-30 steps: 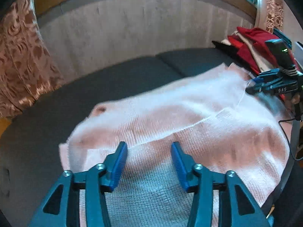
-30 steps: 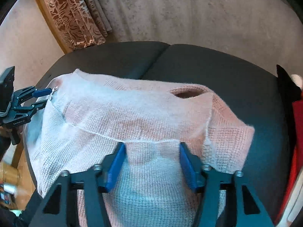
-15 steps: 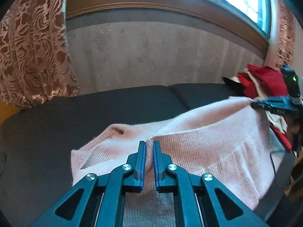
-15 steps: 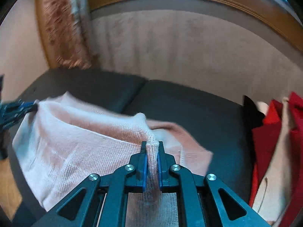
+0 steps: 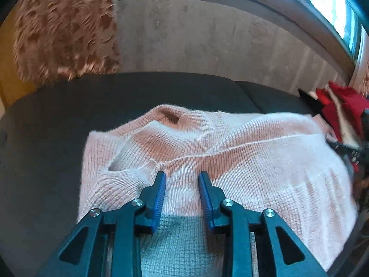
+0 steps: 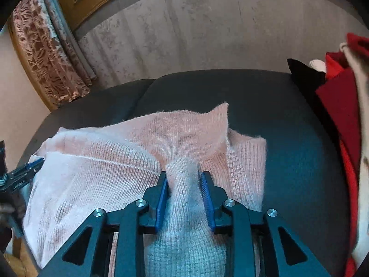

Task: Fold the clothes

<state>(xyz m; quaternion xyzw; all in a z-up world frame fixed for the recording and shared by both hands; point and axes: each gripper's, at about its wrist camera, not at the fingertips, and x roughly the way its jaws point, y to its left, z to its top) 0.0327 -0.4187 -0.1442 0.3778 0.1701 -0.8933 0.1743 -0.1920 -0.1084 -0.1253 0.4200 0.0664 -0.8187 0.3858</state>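
Sweater [image 6: 96, 173] ridge between right tool [image 6: 183, 176]

Daylight enters from the window [image 5: 332, 7] at upper right, overexposed. The curtain [image 5: 64, 30] and right edge show motion blur. Fisheye distortion bends both views, with dark vignetted corners.

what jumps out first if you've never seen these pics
The pink sweater comes first: it lies rumpled across the dark sofa and fills the middle of both views. Next, the blue-padded left gripper and right gripper, both open over its near edge, a ridge of knit between the right one's jaws. A red clothes pile sits at the sofa's right end.
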